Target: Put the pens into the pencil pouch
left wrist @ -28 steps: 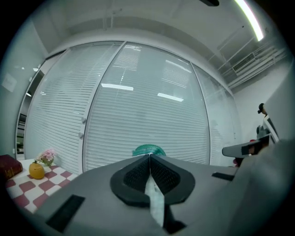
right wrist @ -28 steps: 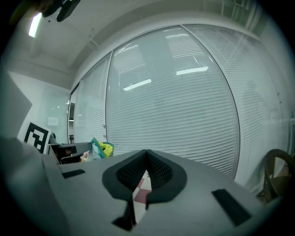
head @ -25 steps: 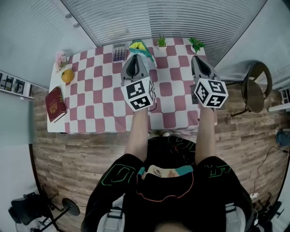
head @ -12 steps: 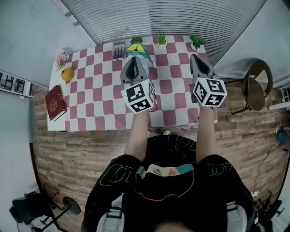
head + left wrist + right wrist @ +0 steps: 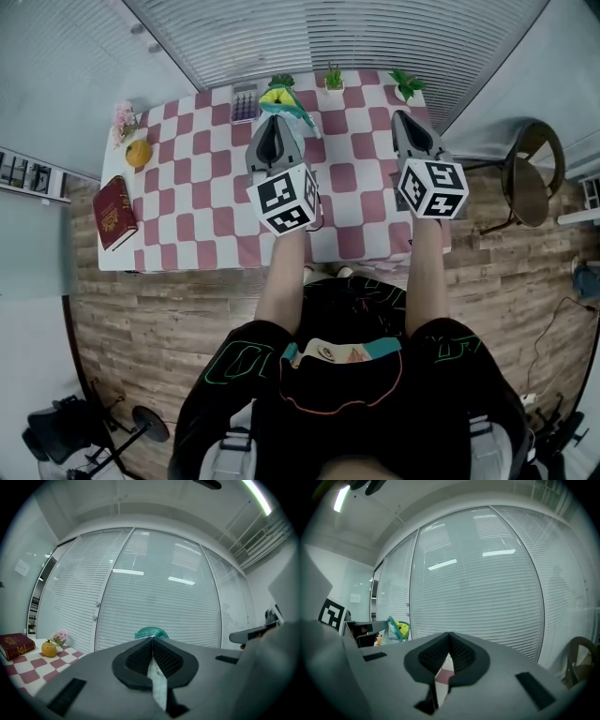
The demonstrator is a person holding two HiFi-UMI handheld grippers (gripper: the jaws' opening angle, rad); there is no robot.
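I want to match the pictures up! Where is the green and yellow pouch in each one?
Head view: pouch at the checked table's far edge, near the middle.
Left gripper view: only its teal top shows, just above the left gripper's shut jaws.
Right gripper view: left of middle, low.
Shared landmark: the white window blinds behind it.

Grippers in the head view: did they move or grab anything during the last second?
Nothing visibly changed. The left gripper and the right gripper stay shut and empty above the checkered table; the pouch, the red book and the small plants lie where they were.
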